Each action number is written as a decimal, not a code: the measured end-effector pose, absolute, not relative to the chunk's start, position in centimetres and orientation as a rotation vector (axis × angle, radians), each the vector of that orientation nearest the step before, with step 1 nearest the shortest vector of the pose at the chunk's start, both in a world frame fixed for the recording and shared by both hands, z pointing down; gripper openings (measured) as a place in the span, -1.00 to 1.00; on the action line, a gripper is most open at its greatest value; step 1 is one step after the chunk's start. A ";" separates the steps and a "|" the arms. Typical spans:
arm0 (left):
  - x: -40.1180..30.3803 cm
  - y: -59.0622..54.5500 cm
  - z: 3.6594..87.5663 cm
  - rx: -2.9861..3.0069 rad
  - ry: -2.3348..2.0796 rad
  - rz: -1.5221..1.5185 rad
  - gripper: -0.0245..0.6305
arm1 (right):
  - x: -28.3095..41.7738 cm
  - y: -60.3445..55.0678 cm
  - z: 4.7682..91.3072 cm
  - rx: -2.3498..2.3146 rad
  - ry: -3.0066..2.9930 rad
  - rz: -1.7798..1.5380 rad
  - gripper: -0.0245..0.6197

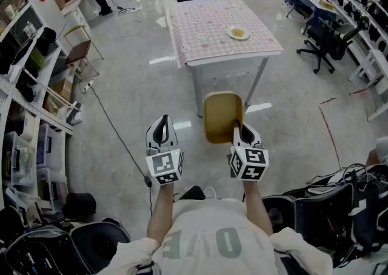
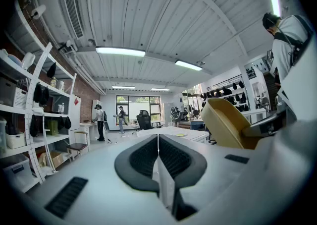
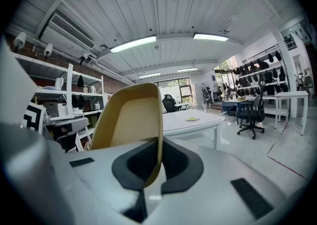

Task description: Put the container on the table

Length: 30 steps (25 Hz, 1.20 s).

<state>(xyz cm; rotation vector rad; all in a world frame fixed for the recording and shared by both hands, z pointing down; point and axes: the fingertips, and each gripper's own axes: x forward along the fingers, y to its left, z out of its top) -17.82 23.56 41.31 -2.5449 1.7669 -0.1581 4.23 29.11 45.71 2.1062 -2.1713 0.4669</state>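
Forearms: both reach out from the person's chest, one gripper in each hand, side by side over bare floor.
Right gripper [image 1: 242, 131]: jaws pinched on one thin wall of the container [image 1: 222, 114], near its rim. No other contact.
Container: tan, shallow, empty, tipped up on edge and hanging out ahead of the jaws, in the air, not yet over the table [image 1: 213, 20].
Left gripper [image 1: 162, 126]: jaws pressed together on nothing, beside the load but clear of it, so no second support.
Risk 1: single-edge pinch with the body cantilevered. A jolt while walking could pivot it in the pads or slip it out.
Risk 2: table is well ahead, so there is floor to cross. Cable [image 1: 114, 127] runs along the floor on the left; a trip hazard if the path drifts that way.
Risk 3: plate [image 1: 238, 34] sits toward the table's far right. Setting down there could knock it.
Risk 4: cloth hangs over the near table edge. A low approach could catch it and drag it.
Risk 5: released while on edge, the container would likely topple rather than settle. Level it first.
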 end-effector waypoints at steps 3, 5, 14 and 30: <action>-18.0 22.8 41.2 -2.535 1.776 -0.157 -0.84 | 4.6 28.6 45.9 2.109 -2.166 0.470 -0.82; -17.9 22.8 41.4 -2.537 1.781 -0.163 -0.84 | 4.8 28.7 46.2 2.107 -2.159 0.476 -0.82; -17.8 21.1 43.0 -2.569 1.783 -0.163 -0.84 | 5.7 28.8 48.2 2.153 -2.138 0.588 -0.82; -9.6 4.7 40.7 -2.688 1.580 -0.008 -0.84 | 12.7 16.3 46.6 2.264 -2.015 0.521 -0.82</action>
